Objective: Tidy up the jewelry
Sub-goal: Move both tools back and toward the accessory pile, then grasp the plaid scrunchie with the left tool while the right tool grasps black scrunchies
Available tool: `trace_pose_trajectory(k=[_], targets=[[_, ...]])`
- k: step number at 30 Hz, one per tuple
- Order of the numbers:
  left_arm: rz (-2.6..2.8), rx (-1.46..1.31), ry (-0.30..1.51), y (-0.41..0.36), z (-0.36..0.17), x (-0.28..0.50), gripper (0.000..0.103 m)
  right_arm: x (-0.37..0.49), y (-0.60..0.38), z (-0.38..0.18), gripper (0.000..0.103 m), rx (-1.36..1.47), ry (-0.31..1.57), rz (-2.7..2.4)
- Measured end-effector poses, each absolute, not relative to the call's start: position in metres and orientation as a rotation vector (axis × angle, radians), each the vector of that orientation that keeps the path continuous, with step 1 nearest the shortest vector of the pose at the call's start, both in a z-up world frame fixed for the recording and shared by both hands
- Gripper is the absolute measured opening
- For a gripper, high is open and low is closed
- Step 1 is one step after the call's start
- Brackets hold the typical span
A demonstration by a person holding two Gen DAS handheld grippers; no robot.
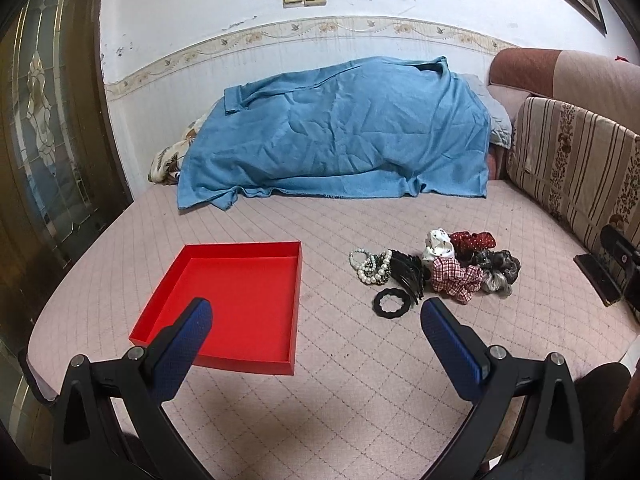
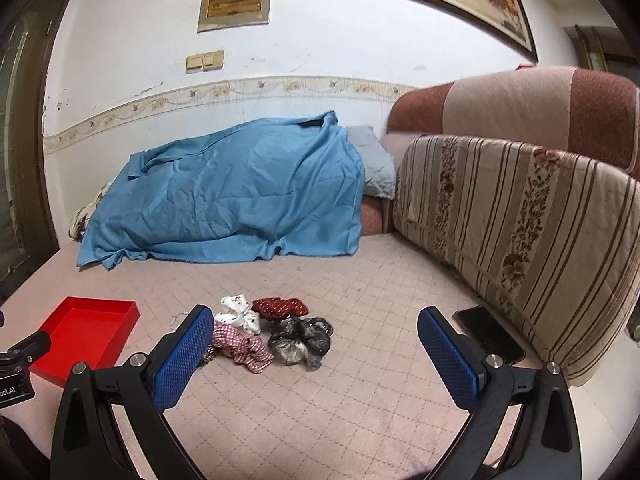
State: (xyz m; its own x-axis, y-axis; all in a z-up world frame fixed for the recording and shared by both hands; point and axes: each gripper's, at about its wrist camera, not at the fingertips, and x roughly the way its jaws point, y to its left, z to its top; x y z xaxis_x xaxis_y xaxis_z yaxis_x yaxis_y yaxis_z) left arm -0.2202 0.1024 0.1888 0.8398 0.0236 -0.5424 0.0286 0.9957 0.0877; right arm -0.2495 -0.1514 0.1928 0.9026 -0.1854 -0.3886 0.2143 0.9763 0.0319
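Observation:
An empty red tray lies on the pink quilted bed; the right wrist view has the red tray at its left. To its right sits a pile: pearl bracelets, a black claw clip, a black ring hair tie, and scrunchies, one red-checked, one white, one dark red, one grey-black. My left gripper hovers open in front of tray and pile, holding nothing. Over the scrunchies, my right gripper is open and holds nothing.
A blue blanket covers a mound at the back of the bed. Striped floral cushions stand along the right side, with a dark phone lying at their foot. A dark wooden door stands to the left.

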Motion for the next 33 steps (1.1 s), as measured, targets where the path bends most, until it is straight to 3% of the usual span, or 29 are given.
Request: trace_pose_trajectory(k=[13, 20, 23, 31, 33], targets=[[-0.06, 0.098, 0.659, 0.098, 0.165, -0.174, 0.103, -0.202, -0.172, 0.157, 0.103, 0.1, 0.549, -0.12], [-0.205, 0.121, 0.743, 0.058, 0.14, -0.131, 0.103, -0.151, -0.199, 0.12, 0.103, 0.126, 0.663, -0.065], [-0.268, 0.106, 0.777, 0.035, 0.133, -0.113, 0.103, -0.129, -0.209, 0.109, 0.098, 0.145, 0.693, -0.045], [-0.378, 0.11, 0.834, -0.025, 0.111, -0.067, 0.09, -0.08, -0.234, 0.079, 0.083, 0.232, 0.78, 0.015], [-0.387, 0.101, 0.865, -0.033, 0.101, -0.056, 0.079, -0.071, -0.237, 0.07, 0.081, 0.25, 0.803, 0.028]])
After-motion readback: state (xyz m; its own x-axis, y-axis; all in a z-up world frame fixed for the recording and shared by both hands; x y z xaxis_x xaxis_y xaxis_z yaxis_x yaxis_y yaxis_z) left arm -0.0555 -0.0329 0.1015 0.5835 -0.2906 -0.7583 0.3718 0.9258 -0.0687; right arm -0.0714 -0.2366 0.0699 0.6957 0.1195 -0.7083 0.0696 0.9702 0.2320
